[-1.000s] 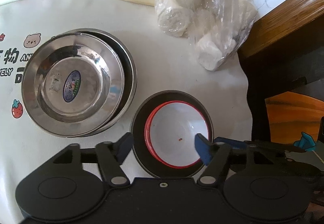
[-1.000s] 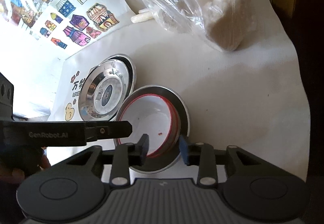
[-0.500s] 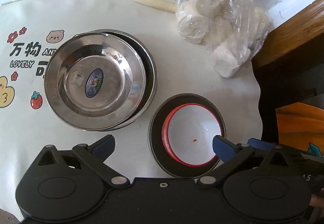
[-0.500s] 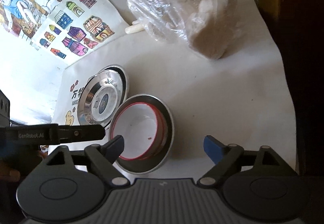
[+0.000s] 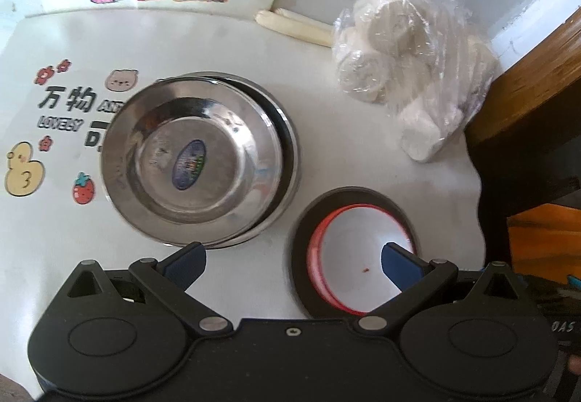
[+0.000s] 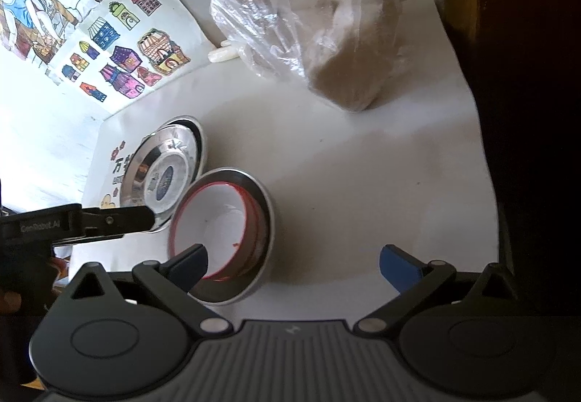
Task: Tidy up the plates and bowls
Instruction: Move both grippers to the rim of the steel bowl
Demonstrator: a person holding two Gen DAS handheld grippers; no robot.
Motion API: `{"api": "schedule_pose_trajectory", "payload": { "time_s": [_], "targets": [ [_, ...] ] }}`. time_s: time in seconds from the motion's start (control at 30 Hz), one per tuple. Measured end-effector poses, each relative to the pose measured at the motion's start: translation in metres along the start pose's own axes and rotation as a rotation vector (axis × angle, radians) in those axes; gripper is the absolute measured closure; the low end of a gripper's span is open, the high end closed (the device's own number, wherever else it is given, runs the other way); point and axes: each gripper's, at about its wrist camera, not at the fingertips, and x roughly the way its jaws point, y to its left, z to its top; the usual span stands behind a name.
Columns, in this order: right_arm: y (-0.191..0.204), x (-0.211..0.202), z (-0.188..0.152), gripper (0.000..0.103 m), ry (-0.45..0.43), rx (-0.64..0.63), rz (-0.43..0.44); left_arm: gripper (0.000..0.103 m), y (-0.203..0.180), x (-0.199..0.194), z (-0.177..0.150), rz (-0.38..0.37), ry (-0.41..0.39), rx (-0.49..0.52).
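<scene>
While both grippers hang spread over the table (image 5: 225, 285), the dishes are seen in two stacks.

A white bowl (image 5: 357, 256) with a red rim and a small dark speck is nested in a steel dish (image 5: 303, 220), just beside two stacked steel plates (image 5: 189, 162), the top one labelled at its centre. Left gripper (image 5: 292, 262) and right gripper (image 6: 292, 260), jaws just opened wide, are clamped on nothing.

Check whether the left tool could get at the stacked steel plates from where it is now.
Probably yes. The left tool is open and holds nothing, the steel plates lie just ahead of its left finger, and nothing sits on top of them. The red-rimmed bowl is beside them, not in the way.
</scene>
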Motion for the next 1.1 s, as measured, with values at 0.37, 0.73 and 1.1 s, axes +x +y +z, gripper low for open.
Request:
{"api": "schedule_pose_trajectory", "payload": {
  "time_s": [0.37, 0.73, 1.1],
  "targets": [
    [-0.005, 0.000, -0.004, 0.000, -0.005, -0.087, -0.058, 0.001, 0.017, 0.000, -0.027, 0.070, -0.005, -0.047],
    [-0.001, 0.006, -0.005, 0.000, 0.025, -0.158, -0.077, 0.001, 0.016, 0.006, -0.034, 0.122, -0.012, -0.024],
    [0.005, 0.009, -0.006, 0.000, -0.001, -0.216, -0.096, 0.001, 0.009, 0.016, -0.031, 0.176, -0.005, 0.049]
  ]
}}
